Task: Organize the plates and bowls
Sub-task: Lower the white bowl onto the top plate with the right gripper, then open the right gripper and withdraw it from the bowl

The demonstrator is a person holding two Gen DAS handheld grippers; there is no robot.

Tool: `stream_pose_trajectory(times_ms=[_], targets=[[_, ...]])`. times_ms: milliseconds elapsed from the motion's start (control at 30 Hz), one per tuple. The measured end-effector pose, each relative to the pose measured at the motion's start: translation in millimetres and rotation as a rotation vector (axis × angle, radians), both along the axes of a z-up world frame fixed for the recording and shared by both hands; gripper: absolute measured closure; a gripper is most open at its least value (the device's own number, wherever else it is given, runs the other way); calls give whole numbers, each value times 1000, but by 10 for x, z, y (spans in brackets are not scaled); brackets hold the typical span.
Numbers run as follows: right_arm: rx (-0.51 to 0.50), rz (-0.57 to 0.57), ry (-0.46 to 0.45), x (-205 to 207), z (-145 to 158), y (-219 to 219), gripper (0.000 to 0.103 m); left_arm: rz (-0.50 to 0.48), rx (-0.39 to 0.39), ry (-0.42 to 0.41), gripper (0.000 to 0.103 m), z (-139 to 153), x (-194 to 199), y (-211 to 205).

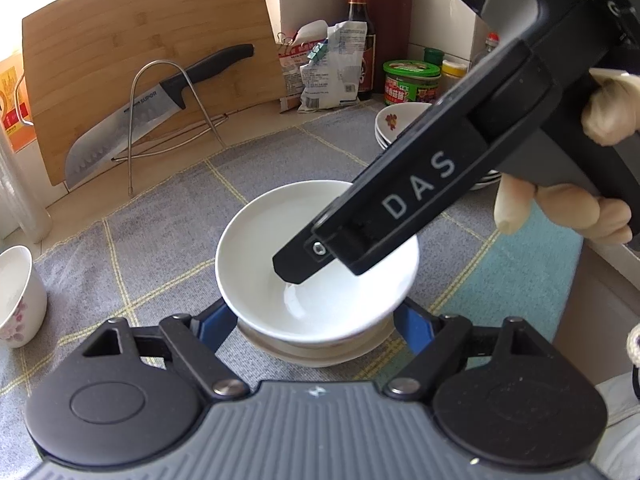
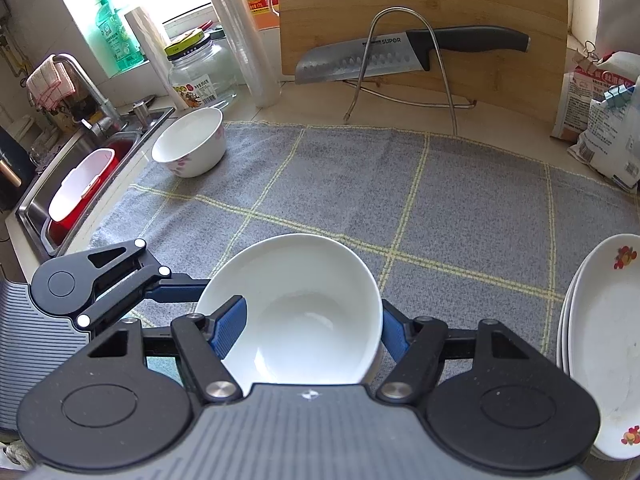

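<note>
A plain white bowl (image 1: 280,248) (image 2: 304,292) sits slightly tilted in a lower white bowl (image 1: 320,350) on the grey checked cloth (image 2: 440,200). My left gripper (image 1: 314,322) is shut on the lower bowl, its blue pads against both sides. In the right wrist view one of its fingers (image 2: 172,293) reaches in from the left, under the top bowl. My right gripper (image 2: 312,332) (image 1: 328,266) comes down from the right and is shut on the top bowl. One finger is inside the bowl and the other is outside its rim.
A flowered bowl (image 2: 188,144) (image 1: 16,296) stands at the cloth's far left, near the sink (image 2: 36,208). Stacked flowered plates (image 2: 604,340) (image 1: 396,124) lie to the right. Behind are a knife (image 2: 400,56) on a wire rack, a cutting board (image 1: 140,60), bags and bottles.
</note>
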State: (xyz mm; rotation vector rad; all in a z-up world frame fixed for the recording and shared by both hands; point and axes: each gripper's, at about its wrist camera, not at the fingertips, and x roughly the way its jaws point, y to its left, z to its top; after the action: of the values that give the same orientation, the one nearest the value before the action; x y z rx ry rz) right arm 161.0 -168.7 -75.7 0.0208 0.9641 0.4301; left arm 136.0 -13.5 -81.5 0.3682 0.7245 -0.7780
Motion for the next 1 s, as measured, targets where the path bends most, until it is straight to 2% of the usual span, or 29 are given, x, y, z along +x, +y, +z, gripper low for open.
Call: stream_pose_trajectory(times_ms=[733,867,1000], targets=[[-13,-2,-4,5,-23,2,27,3,-4,7,16,-16,5,9],[-15,-8,-7,0,-28,-18,23,-3,-9,-2,11,-14,-20,0],[-14,-2,-18,-25,1,-17,22,-10,-9,-11,10,27,-50,11]])
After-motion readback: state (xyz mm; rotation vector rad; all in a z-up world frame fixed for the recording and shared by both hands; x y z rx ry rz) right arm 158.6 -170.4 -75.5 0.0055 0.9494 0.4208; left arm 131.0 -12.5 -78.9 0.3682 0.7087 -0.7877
